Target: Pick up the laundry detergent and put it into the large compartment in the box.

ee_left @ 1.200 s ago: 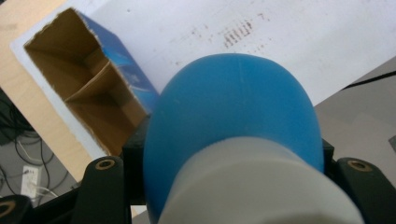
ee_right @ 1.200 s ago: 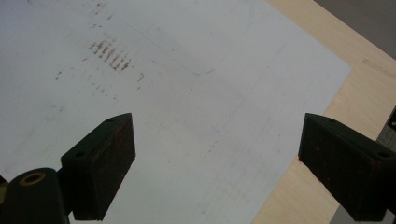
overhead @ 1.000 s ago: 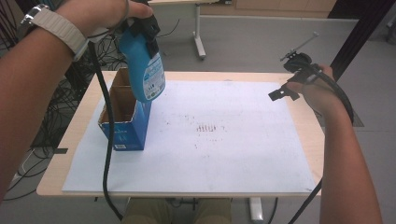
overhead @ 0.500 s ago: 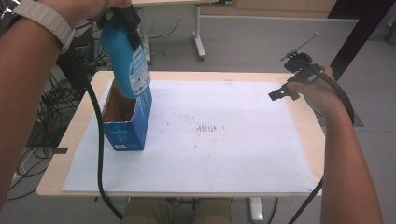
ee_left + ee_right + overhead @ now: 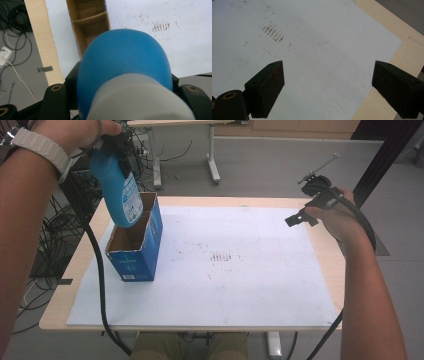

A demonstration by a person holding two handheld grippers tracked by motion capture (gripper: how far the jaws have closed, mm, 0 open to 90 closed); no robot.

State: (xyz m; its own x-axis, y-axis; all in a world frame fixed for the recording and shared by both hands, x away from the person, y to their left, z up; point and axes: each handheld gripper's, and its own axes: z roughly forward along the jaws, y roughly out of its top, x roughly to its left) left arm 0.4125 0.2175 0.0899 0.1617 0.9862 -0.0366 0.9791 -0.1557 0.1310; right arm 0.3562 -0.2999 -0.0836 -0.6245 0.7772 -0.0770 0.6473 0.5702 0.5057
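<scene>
— Bottle (image 5: 120, 187) where? Pinched in left gripper (image 5: 116, 146), hanging base-down, long axis near upright, base at the rim of the box (image 5: 145, 251), over its far end.

— Box contents? Bare cardboard divider inside, nothing else visible.

— Right gripper (image 5: 306, 212)? Spread wide, holding nothing, well apart above paper sheet (image 5: 240, 285).

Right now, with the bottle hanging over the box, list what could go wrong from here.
1. The blue bottle hangs tilted over the open box, its base near the far rim; lowered like this, it may catch the wall and tip the box.
2. The left gripper view shows a divider inside; the bottle might land on it rather than in a compartment.
3. The right gripper is open, away from the box, so nothing steadies it.
</scene>
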